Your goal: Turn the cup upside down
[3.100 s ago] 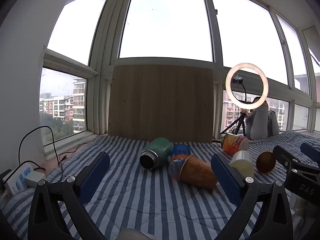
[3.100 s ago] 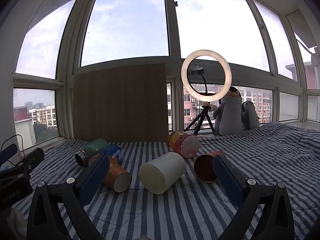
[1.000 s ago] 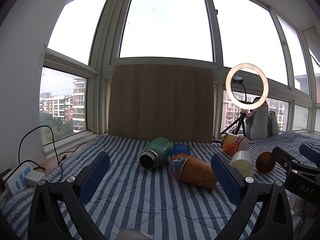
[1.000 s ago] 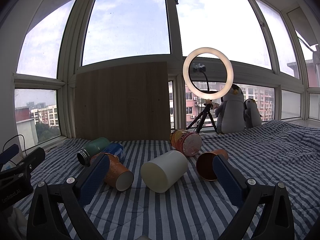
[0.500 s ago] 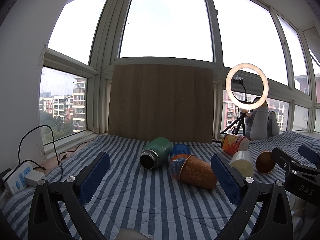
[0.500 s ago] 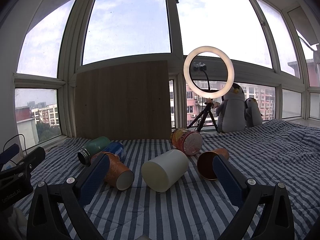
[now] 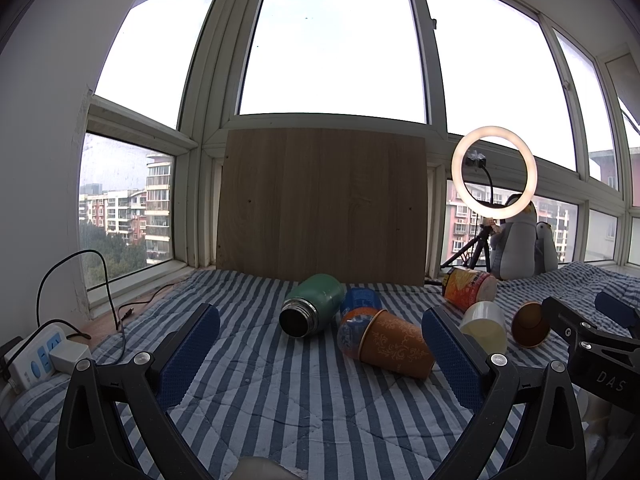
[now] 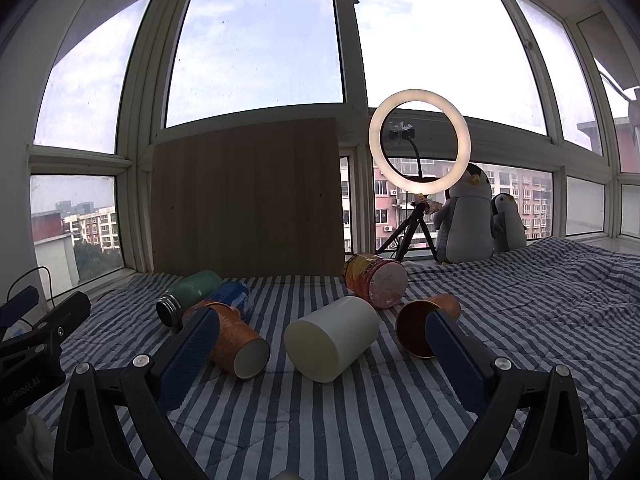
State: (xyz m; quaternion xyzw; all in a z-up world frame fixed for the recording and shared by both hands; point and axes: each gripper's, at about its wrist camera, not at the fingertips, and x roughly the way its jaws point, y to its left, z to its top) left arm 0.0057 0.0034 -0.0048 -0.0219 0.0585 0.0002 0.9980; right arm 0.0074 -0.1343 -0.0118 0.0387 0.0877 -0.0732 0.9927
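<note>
Several cups lie on their sides on the striped bedspread (image 7: 256, 392). A white cup (image 8: 332, 338) lies straight ahead of my right gripper (image 8: 320, 360), its closed base towards me. To its left is an orange patterned paper cup (image 8: 240, 344), to its right a copper-brown cup (image 8: 420, 328), and behind it a printed noodle cup (image 8: 376, 280). My left gripper (image 7: 320, 352) hangs open short of the orange paper cup (image 7: 394, 344) and a green bottle (image 7: 312, 308). Both grippers are open and hold nothing.
A blue cup (image 7: 360, 300) is wedged between bottle and paper cup. A wooden board (image 7: 320, 204) leans on the window at the back. A ring light on a tripod (image 8: 419, 142) and plush penguins (image 8: 464, 220) stand back right. A power strip (image 7: 36, 356) with cables lies far left.
The right gripper's view has drifted slightly, so the cups and ring light sit a little further right in its frame. The left gripper and all cups have stayed still.
</note>
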